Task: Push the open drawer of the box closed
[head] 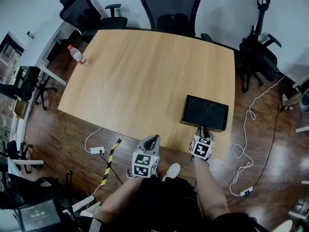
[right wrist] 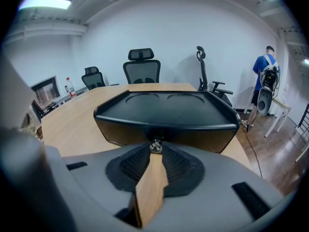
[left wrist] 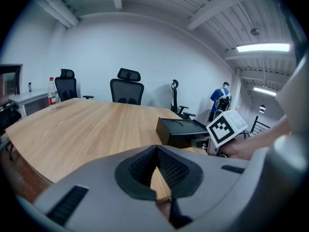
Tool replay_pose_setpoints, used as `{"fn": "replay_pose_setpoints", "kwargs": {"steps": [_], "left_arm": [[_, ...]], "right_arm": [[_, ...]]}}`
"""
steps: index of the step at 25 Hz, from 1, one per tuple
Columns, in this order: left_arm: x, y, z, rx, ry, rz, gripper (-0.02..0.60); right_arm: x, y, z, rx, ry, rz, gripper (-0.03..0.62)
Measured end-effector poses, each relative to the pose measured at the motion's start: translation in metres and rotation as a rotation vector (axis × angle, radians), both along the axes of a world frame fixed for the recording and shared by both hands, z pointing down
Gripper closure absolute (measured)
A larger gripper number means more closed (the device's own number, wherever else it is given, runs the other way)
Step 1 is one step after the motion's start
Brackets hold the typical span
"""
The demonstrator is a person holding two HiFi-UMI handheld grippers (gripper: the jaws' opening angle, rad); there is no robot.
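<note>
A black box (head: 205,112) lies on the wooden table (head: 145,81), close to its front right edge. In the right gripper view the box (right wrist: 164,110) fills the middle, and a small metal knob (right wrist: 155,146) sits on its drawer front. My right gripper (right wrist: 155,152) is shut, its tips right at that knob; I cannot tell how far the drawer stands out. In the head view the right gripper (head: 205,131) meets the box's near face. My left gripper (head: 152,138) hangs just off the table's front edge, shut and empty (left wrist: 157,151), left of the box (left wrist: 178,129).
A water bottle (head: 76,54) stands at the table's far left corner. Office chairs (head: 170,8) ring the far side. A power strip (head: 97,150) and cables lie on the floor below the front edge. A person in blue (right wrist: 264,76) stands far off to the right.
</note>
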State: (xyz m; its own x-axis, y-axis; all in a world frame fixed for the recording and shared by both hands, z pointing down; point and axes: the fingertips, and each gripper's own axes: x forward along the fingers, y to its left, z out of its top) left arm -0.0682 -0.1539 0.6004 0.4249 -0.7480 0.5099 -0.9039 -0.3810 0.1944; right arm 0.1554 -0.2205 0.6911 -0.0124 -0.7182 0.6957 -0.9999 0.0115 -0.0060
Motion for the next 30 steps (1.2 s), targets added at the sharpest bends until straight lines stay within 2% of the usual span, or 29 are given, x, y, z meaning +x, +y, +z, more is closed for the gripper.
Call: {"fn": "replay_pose_setpoints", "kwargs": {"steps": [8,13,19,28,30], "left_arm": [[0.007,0.001,-0.004,-0.002,0.0,0.008,0.584],[0.008,0.004,-0.004,0.001,-0.005,0.022,0.584],[0.01,0.001,-0.005,0.005,-0.008,0.03,0.584],[0.041,0.009,-0.011,0.016,-0.011,0.084,0.584],[0.048,0.013,-0.011,0.012,-0.011,0.097,0.584]], "right_arm": [[0.0,0.0,-0.004,0.009,0.013,-0.029,0.514],[-0.003,0.004,-0.01,0.063,0.058,-0.036,0.513],[-0.003,0.013,-0.031,0.094,0.045,-0.043,0.513],[-0.002,0.043,-0.063,0.178,0.057,-0.118,0.514],[0.002,0.053,-0.065,0.171,0.061,-0.121,0.543]]}}
